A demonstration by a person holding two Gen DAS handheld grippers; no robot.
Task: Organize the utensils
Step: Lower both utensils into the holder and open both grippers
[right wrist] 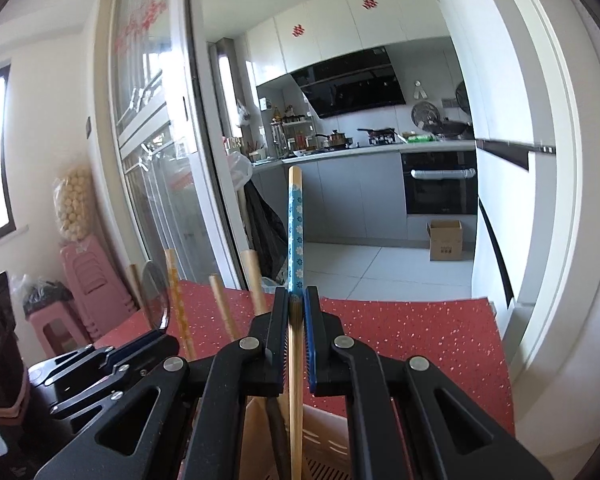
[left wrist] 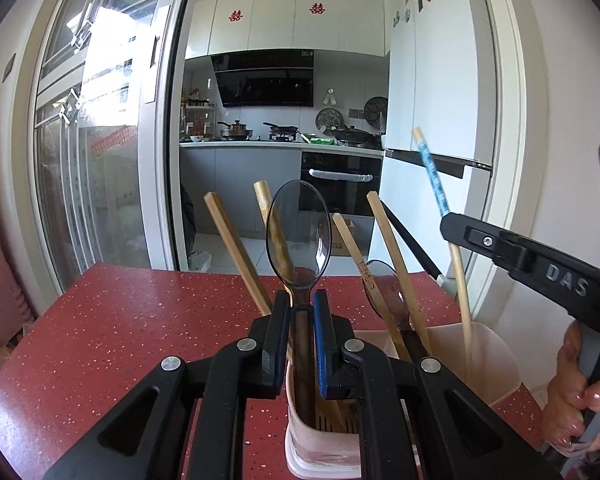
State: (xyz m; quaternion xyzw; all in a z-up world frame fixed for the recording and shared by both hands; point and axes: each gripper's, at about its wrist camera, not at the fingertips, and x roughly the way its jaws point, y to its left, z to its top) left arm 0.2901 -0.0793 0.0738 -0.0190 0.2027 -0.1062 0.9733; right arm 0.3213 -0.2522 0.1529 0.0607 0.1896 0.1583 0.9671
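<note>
Two hand-held grippers hold utensils upright over a pink holder on a red table.

We see our left gripper (left wrist: 301, 312) clenched on the dark handle of a clear plastic spoon (left wrist: 299, 232), its bowl pointing up and its handle reaching down into the holder (left wrist: 320, 448). Our right gripper (right wrist: 296, 308) is clamped on a wooden chopstick (right wrist: 295, 240) with a blue flowered band, standing upright in the holder's right compartment. More chopsticks (left wrist: 236, 248) lean in the holder. A hand (left wrist: 576, 400) grips the right tool.
</note>
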